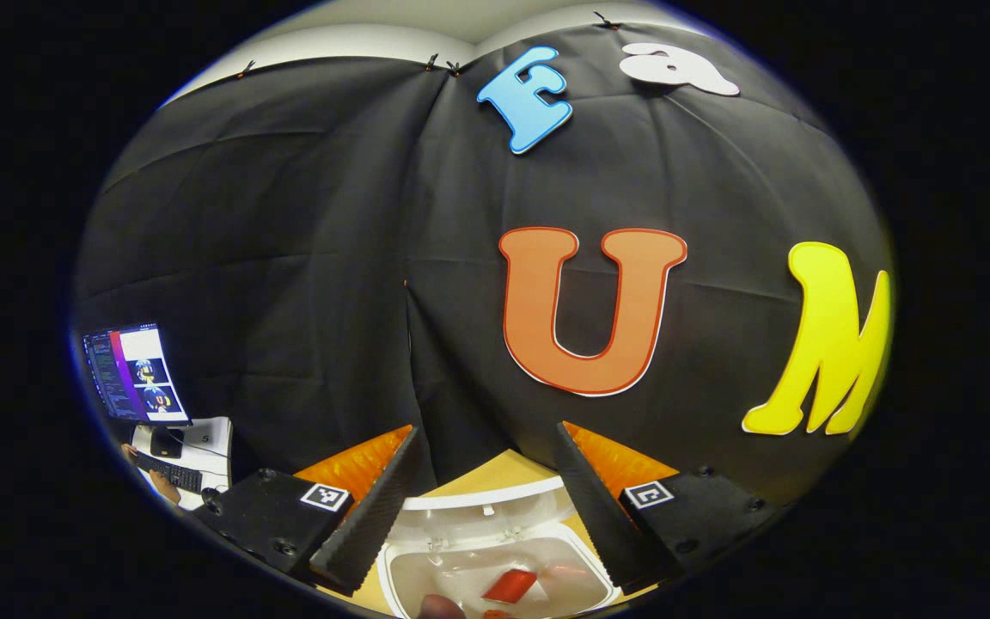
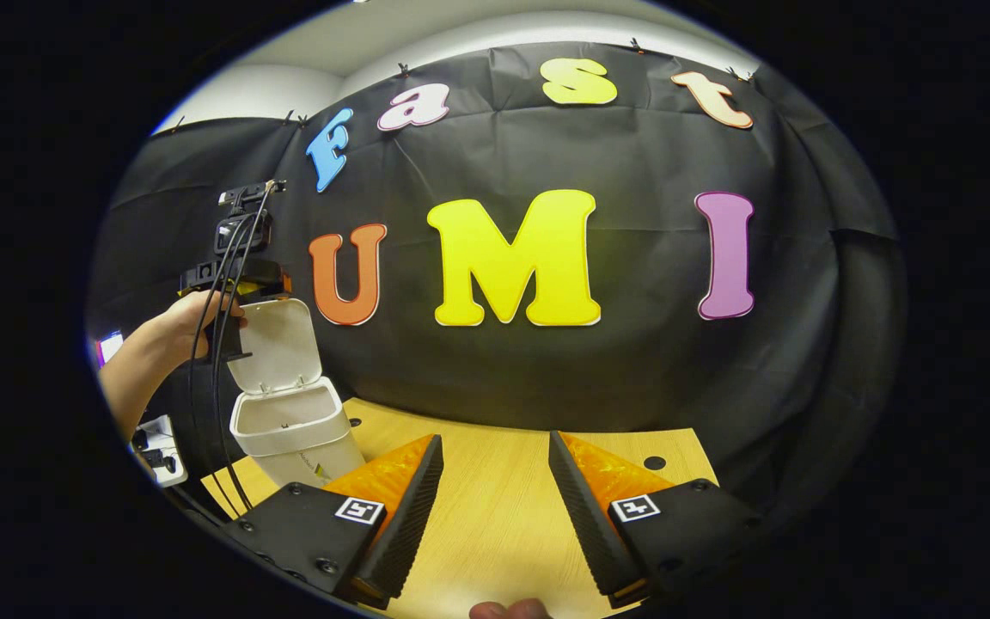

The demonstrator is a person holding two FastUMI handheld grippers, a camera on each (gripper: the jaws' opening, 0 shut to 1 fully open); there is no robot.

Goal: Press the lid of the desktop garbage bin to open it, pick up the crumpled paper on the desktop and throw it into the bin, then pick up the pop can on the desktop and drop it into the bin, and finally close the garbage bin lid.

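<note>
Left gripper [image 1: 486,481] spread wide, holding nothing, above open white garbage bin [image 1: 495,559]; red pop can [image 1: 510,585] lying inside. Right gripper [image 2: 495,490] also wide and empty over bare wooden desktop [image 2: 504,516]. Bin far left there, lid [image 2: 278,344] upright. No readable writing on can or bin.

Black cloth wall [image 2: 546,378], pale ceiling above, wooden table [image 2: 504,507], lit monitor [image 1: 136,375] on side desk [image 1: 207,443]

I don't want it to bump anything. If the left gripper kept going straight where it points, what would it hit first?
Probably the open bin: the left gripper points over its mouth, lid up, something red inside. Depth is unclear.
</note>
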